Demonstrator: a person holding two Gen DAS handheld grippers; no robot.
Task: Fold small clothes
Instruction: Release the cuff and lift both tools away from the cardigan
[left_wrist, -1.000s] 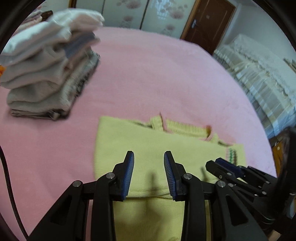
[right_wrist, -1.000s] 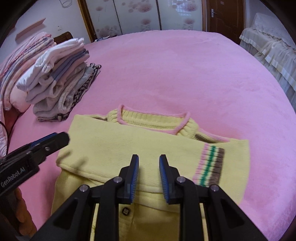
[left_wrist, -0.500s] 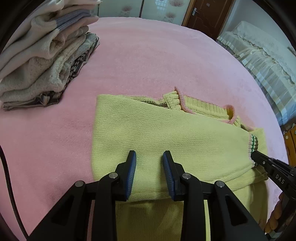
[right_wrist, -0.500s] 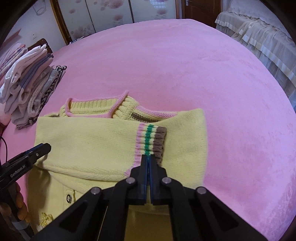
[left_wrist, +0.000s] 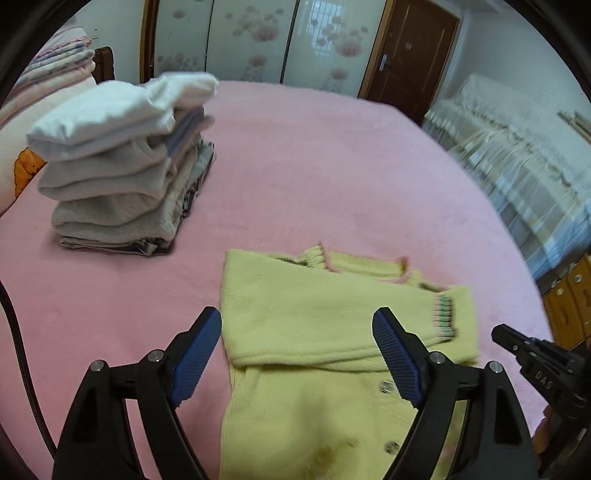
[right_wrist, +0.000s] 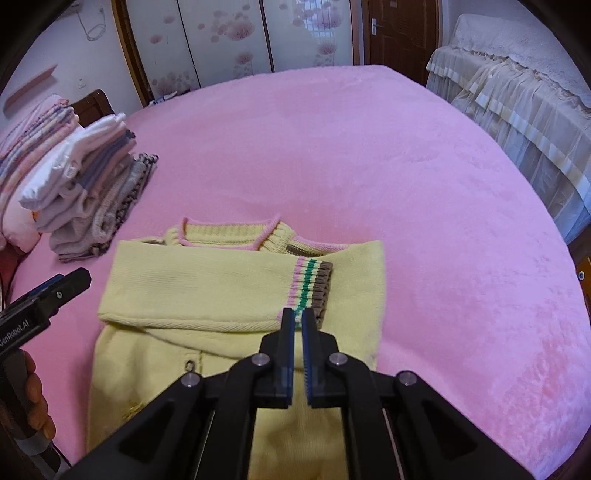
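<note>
So the yellow cardigan (right_wrist: 207, 280) is lying flat on the pink bed (right_wrist: 369, 166), near the stack of folded clothes (left_wrist: 118, 177) but not touching it; a strip of bare pink cover runs between the two. One sleeve is folded straight across the chest. Its fold sits on the side nearest the stack, and its striped cuff (right_wrist: 312, 284) (pink, green, brown) ends on the side away from the stack. The collar (right_wrist: 229, 236) is at the end of the cardigan closer to the stack, and a couple of buttons (left_wrist: 386, 386) show further from it, below the folded sleeve.

The left tool (left_wrist: 297, 314) hovers over the stack-side half of the cardigan with its jaws spread wide. They've just been opening, and the blue pads aren't pressing on anything; the knit just lies underneath. A hand (right_wrist: 35, 398) is visible on its handle in the right wrist view.

The right tool (right_wrist: 298, 313) is on the far side from the stack, at the cuff end. Its jaws are nearly together, with only a thin slit between the pads. From the left wrist view its tip looks clear of the cardigan, so I don't think it's holding anything.
</note>
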